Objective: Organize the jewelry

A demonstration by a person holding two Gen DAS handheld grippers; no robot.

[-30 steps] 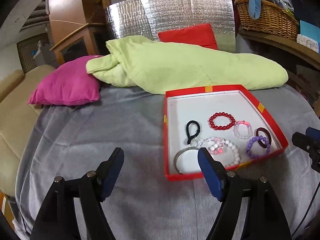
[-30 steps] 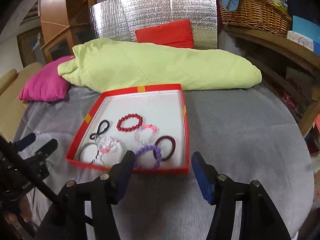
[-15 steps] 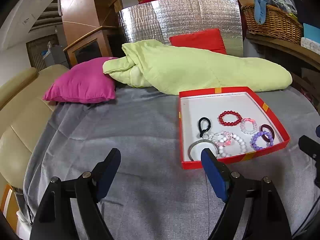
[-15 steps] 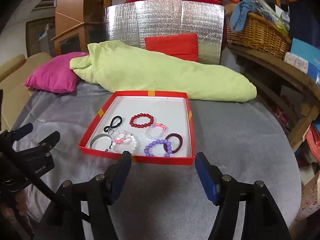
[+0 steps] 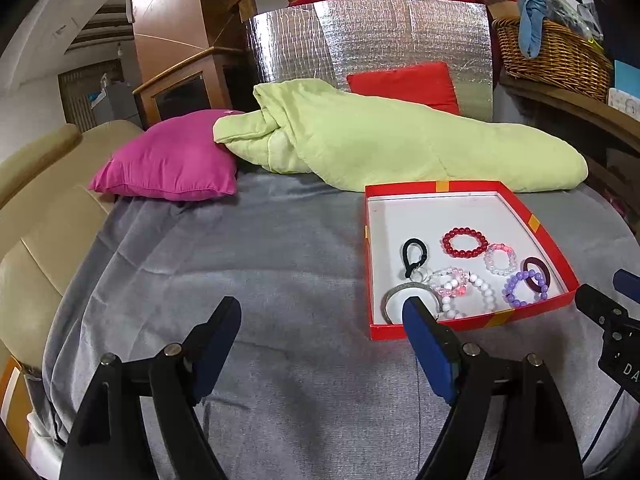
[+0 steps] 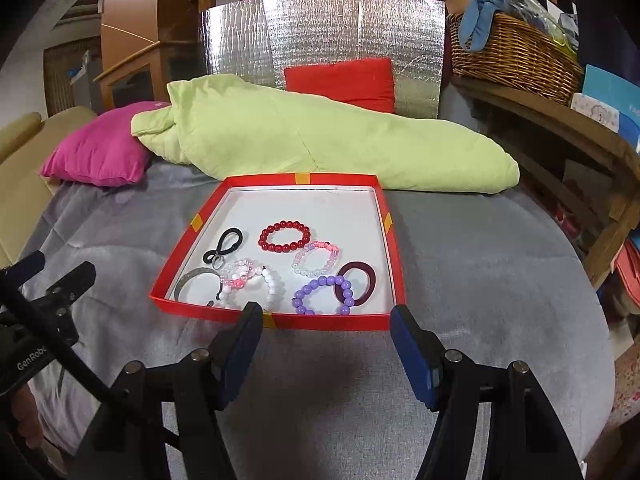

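A shallow red box with a white floor lies on the grey cloth. Inside it are several pieces: a red bead bracelet, a purple bead bracelet, a dark maroon ring, a pink-white bracelet, a white bead bracelet, a black clip and a silver bangle. My left gripper hovers open over the cloth, left of the box. My right gripper stands open just in front of the box's near wall. Both hold nothing.
A light green quilt lies behind the box, with a magenta pillow to its left and a red cushion against a silver foil panel. A wicker basket sits on a wooden shelf at the right. A beige sofa borders the left.
Both grippers have drawn back from the box, which looks smaller and farther away now. Both pairs of jaws stand a little wider than a second ago.
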